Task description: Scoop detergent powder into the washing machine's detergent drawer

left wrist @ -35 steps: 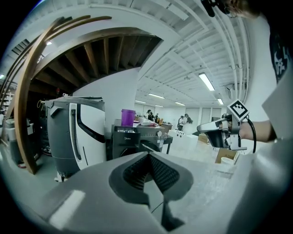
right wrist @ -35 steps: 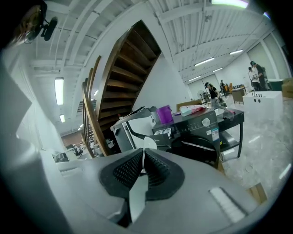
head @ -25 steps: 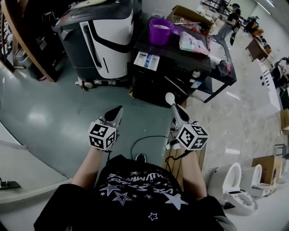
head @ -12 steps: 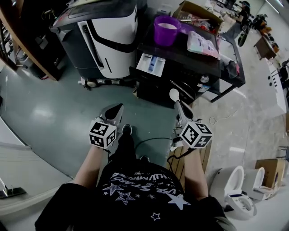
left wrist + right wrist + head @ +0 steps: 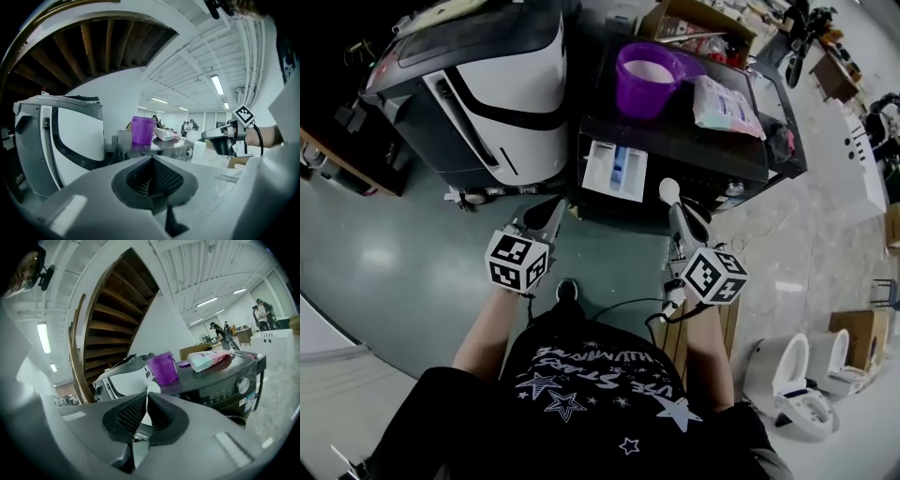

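A black washing machine (image 5: 694, 155) stands ahead with its white detergent drawer (image 5: 614, 172) pulled open. On its top sit a purple cup (image 5: 645, 77) holding pale powder and a detergent pouch (image 5: 724, 101). My right gripper (image 5: 678, 222) is shut on the handle of a white spoon (image 5: 669, 190), whose bowl is just right of the drawer. In the right gripper view the spoon (image 5: 151, 390) stands edge-on between the pads, with the purple cup (image 5: 163, 367) beyond. My left gripper (image 5: 546, 217) is shut and empty, just left of the drawer; its view shows the cup (image 5: 142, 130).
A large white and black appliance (image 5: 487, 84) stands left of the washing machine. A wooden pallet (image 5: 675, 328) and a cable (image 5: 609, 305) lie on the green floor near my feet. White toilets (image 5: 802, 384) sit at the lower right. Cardboard boxes (image 5: 698, 19) stand behind.
The person has stepped forward, so the washing machine and its drawer are nearer. Both grippers now sit close to the drawer's sides. The spoon stays held.
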A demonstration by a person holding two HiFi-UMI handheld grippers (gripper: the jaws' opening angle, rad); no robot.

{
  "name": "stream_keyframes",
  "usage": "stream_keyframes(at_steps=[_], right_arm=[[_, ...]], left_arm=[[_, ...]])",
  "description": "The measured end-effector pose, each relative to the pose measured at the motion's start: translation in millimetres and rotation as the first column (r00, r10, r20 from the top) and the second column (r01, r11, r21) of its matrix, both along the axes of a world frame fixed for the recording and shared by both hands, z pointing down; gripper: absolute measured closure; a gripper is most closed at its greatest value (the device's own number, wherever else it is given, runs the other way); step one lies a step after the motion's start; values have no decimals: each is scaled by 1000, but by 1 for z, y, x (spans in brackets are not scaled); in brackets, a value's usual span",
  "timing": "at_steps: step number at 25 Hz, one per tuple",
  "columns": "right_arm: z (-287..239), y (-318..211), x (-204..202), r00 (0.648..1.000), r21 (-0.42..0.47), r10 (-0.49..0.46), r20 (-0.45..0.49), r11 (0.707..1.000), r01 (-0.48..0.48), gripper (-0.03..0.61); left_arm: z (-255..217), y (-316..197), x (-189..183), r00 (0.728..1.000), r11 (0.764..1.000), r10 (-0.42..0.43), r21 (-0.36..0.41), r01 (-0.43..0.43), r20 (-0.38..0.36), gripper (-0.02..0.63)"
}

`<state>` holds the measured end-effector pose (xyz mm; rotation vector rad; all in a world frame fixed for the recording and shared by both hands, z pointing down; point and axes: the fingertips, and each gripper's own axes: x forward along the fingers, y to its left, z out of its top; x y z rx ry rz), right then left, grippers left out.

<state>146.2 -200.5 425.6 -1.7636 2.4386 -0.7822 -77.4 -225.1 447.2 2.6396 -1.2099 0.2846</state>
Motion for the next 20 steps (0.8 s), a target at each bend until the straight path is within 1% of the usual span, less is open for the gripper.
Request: stream_keyframes(at_steps=[3,6,9,12,16,20], right_arm=[[-1,-30,-7,999,-10,33,8,999,-33,541],[-3,-57,-12,998,-5,67,-4,998,-67,541],[-11,-76,-18,995,9,102,-7,995,-102,541],[-19,-91,-21,992,20,121,-25,992,-121,541],[-27,-104,-19,991,23,122,-49,992,-121,541],[-51,-128,-8,992,70,110,-58,992,-105,541]], left_arm=[[-5,-33,-12,1000,1000,19,5,-19,-12,614],[1,-59,-29,1000,1000,26,-9,-26,-17,614],[7,-80,-37,999,999,46,-24,-46,-21,614],[7,-97,-37,997,997,69,-25,-70,-30,614],[5,-111,-30,995,996,89,-22,-91,-47,614],[-6,-126,-16,993,995,99,-4,-99,-57,614]])
